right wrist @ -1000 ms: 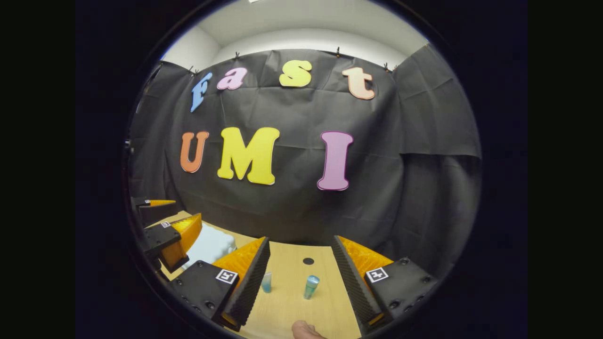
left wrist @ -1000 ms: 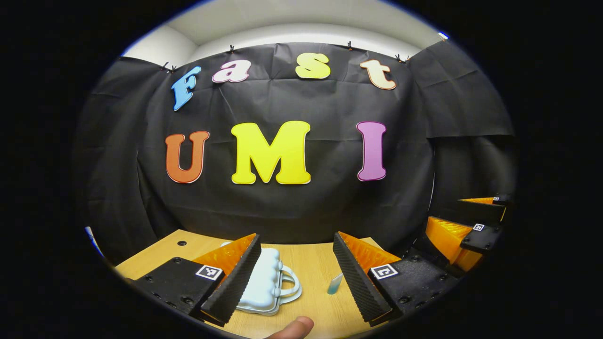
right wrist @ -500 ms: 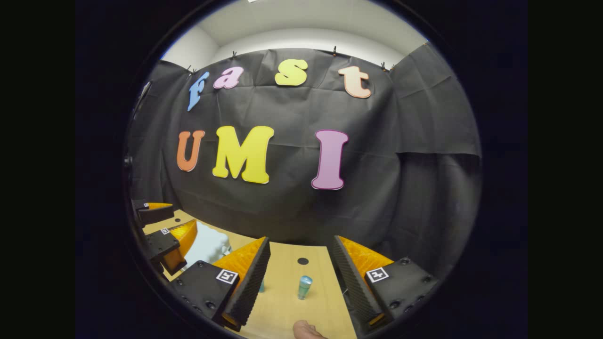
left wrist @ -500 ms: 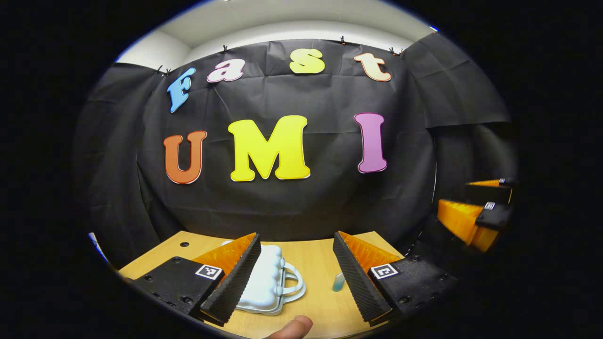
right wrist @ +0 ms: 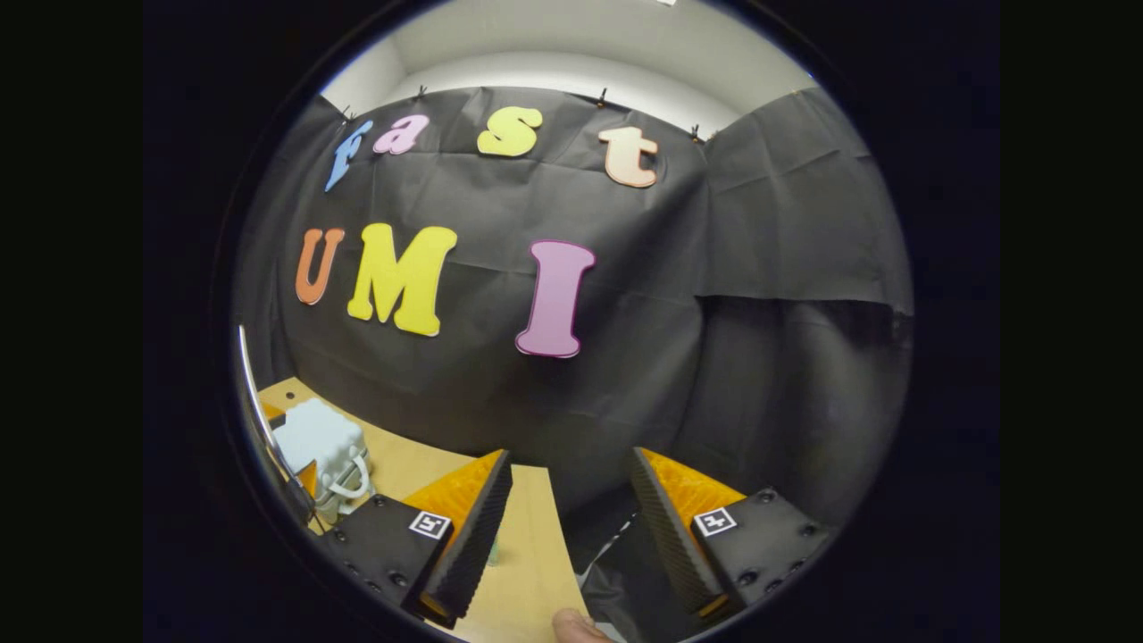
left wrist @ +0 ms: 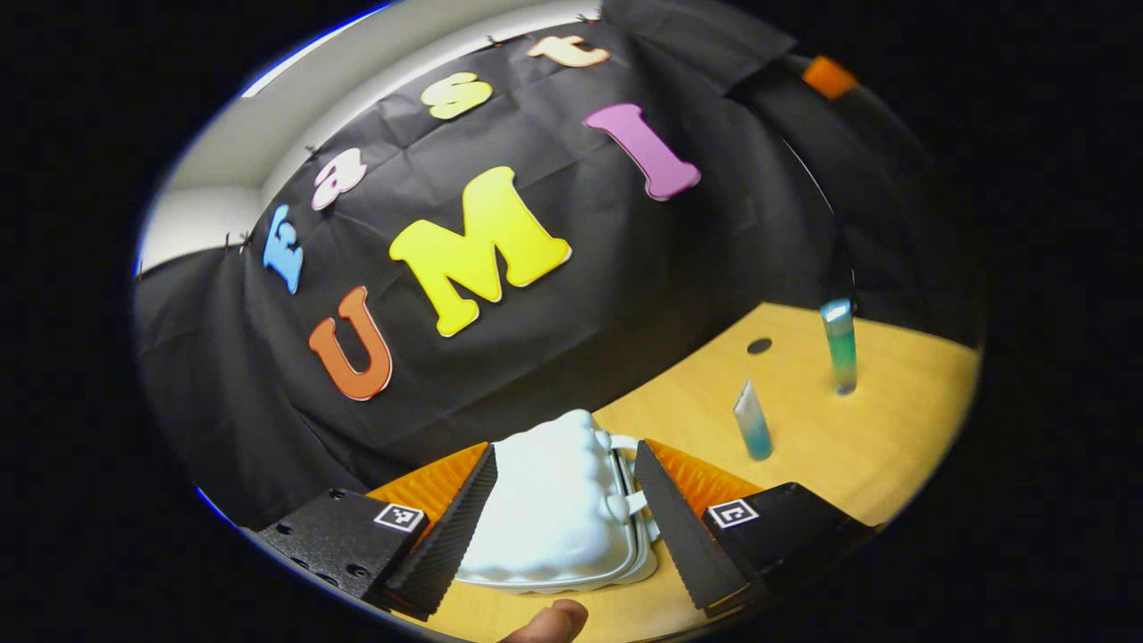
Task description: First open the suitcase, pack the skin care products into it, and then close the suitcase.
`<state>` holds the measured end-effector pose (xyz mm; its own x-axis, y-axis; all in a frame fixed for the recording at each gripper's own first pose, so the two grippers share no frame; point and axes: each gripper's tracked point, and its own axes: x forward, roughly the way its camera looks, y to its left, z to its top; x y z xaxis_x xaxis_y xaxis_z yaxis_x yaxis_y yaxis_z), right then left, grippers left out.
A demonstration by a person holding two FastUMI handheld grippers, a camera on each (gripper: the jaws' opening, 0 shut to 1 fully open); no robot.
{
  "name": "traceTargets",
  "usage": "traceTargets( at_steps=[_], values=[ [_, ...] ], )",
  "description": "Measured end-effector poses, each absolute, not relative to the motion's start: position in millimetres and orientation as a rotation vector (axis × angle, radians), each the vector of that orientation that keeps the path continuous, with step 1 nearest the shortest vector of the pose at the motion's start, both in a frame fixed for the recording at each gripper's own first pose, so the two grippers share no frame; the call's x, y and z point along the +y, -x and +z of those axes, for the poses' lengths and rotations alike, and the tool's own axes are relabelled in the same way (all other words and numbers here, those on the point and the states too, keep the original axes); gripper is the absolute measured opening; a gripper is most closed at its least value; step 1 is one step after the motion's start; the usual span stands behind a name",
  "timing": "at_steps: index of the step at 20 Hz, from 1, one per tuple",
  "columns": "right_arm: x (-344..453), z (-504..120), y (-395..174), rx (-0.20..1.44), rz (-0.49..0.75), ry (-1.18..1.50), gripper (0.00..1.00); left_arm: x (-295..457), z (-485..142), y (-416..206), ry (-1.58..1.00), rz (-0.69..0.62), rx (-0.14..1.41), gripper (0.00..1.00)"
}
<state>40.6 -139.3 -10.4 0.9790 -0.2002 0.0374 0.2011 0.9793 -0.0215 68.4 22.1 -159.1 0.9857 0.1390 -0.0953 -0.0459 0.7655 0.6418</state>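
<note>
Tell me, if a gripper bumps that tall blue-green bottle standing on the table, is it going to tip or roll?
The tall bottle stands upright on a narrow base on the wooden table, so a bump near its top would likely tip it. It looks round, so once down it would probably roll. Its smooth, glossy sides may slip between the fingers.

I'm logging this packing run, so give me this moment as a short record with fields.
suitcase: white suitcase, closed, lying flat on the wooden table
left gripper: left gripper open, fingers on either side of the suitcase, contact unclear
right gripper: right gripper open, holding nothing
skin care products: small blue tube and taller teal bottle, both upright on the table, apart from the suitcase
task stage: suitcase not yet opened
</note>
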Motion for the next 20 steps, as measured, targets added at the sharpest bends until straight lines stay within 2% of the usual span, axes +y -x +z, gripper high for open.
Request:
traceTargets(
  at_steps=[6, 10, 13, 15, 16, 17, 18, 20],
  values=[
    [-143, -35, -55, 0.008, -0.136, 0.002, 0.8, 15, -224, -96, -0.998, 0.073, 0.258, 0.98],
    [-153, -49, -71, 0.031, -0.105, -0.017, 0.8, 20, -239, -126, -1.175, 0.092, 0.309, 0.98],
    [-165, -58, -85, 0.042, -0.097, -0.041, 0.8, 32, -263, -138, -1.306, 0.088, 0.411, 0.96],
    [-171, -66, -91, 0.054, -0.081, -0.06, 0.8, 39, -261, -143, -1.355, 0.127, 0.416, 0.94],
    [-174, -69, -95, 0.058, -0.075, -0.065, 0.8, 41, -256, -146, -1.39, 0.137, 0.409, 0.91],
    [-176, -73, -97, 0.064, -0.071, -0.064, 0.8, 39, -255, -147, -1.417, 0.137, 0.413, 0.8],
    [-178, -78, -98, 0.069, -0.065, -0.06, 0.8, 37, -256, -151, -1.438, 0.127, 0.417, 0.75],
    [-182, -84, -96, 0.084, -0.072, -0.044, 0.8, 38, -266, -152, -1.453, 0.095, 0.459, 0.56]
  ],
)
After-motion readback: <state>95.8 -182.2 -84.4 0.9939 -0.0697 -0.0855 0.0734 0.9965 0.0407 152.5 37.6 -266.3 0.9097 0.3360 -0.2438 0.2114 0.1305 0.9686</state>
